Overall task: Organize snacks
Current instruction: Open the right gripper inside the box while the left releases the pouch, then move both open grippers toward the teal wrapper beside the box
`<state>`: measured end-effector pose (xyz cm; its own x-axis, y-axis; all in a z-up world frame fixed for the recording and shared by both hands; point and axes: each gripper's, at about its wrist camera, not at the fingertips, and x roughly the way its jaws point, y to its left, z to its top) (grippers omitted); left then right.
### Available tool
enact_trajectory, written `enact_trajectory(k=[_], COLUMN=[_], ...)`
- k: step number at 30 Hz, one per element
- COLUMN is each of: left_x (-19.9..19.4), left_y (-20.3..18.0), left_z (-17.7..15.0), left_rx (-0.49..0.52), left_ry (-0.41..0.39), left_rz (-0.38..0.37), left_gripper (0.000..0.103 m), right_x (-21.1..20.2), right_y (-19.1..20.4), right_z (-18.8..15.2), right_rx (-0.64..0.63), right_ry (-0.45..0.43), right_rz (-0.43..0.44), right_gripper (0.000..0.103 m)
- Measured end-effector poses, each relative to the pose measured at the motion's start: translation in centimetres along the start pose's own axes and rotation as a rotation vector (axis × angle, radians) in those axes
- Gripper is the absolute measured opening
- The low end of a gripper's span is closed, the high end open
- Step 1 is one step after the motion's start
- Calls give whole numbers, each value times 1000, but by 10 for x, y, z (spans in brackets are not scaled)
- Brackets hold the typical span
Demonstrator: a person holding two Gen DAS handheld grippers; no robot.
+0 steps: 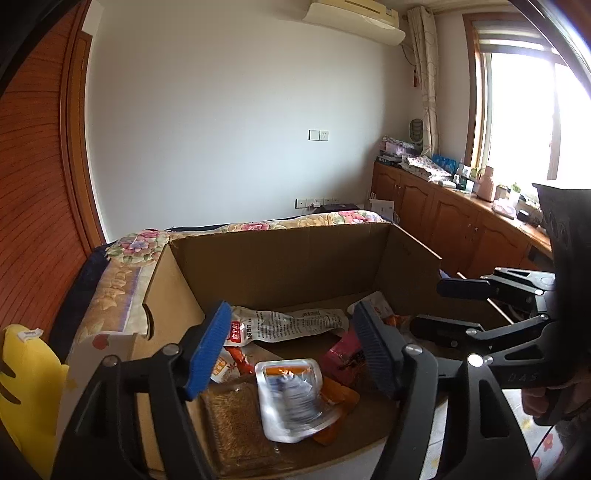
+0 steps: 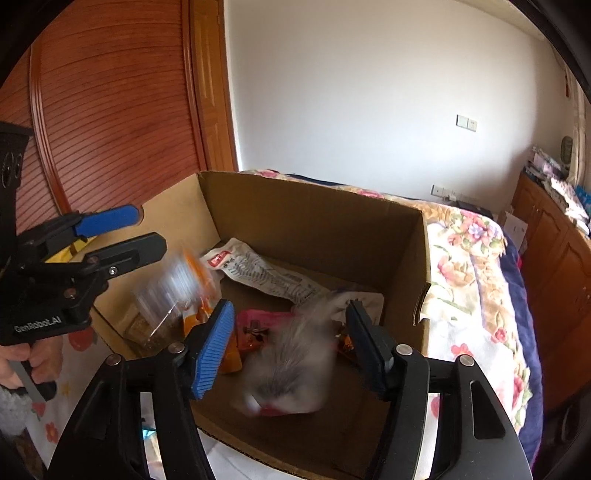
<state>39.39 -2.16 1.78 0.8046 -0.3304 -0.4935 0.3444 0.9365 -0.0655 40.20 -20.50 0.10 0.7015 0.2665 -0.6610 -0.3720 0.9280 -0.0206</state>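
Brown cardboard box (image 1: 280, 258), floral bedspread (image 2: 476, 258), pink snack packet (image 1: 345, 352), white printed wrapper (image 1: 291, 325)

Open cardboard box (image 1: 280, 258) on the bed, snack packets heaped inside — long white printed packet (image 1: 291, 325) lay flat at the back, silver-orange pouch (image 1: 291, 398) and pink packet (image 1: 345, 354) in front — two packets blurred.

Premises: a bedroom in a private home. A bed (image 2: 476, 258) with a floral quilt stands against a plain white wall (image 1: 229, 110). A wall-mounted air conditioner (image 1: 354, 18) sits high beside a curtained window (image 1: 524, 110). Below the window runs a row of low wooden cabinets (image 1: 443, 214), the top crowded with folded cloth, boxes and small bottles. A slatted wooden wardrobe door (image 2: 110, 110) occupies one side. Light switches (image 1: 318, 135) and sockets are fitted to the wall.
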Motion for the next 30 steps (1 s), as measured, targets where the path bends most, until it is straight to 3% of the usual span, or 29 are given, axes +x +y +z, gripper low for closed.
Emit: enact_trajectory(k=[11,19,30], left_x=[-44,-71,-90], left_y=[-7,-13,-12], left_z=[-11,-43,-76], left_rx=[34,43,18], left_ry=[-26,3,46], left_rz=[7,-4,2], left_gripper=[71,71,71], right_x=[-31,-66,-82], right_y=[2,22,51], right_z=[-5,-32,-63], right_rx=[28,19,-1], right_ry=[-27,-14,23], right_rz=[8,30,69], right_gripper=[67,67,67])
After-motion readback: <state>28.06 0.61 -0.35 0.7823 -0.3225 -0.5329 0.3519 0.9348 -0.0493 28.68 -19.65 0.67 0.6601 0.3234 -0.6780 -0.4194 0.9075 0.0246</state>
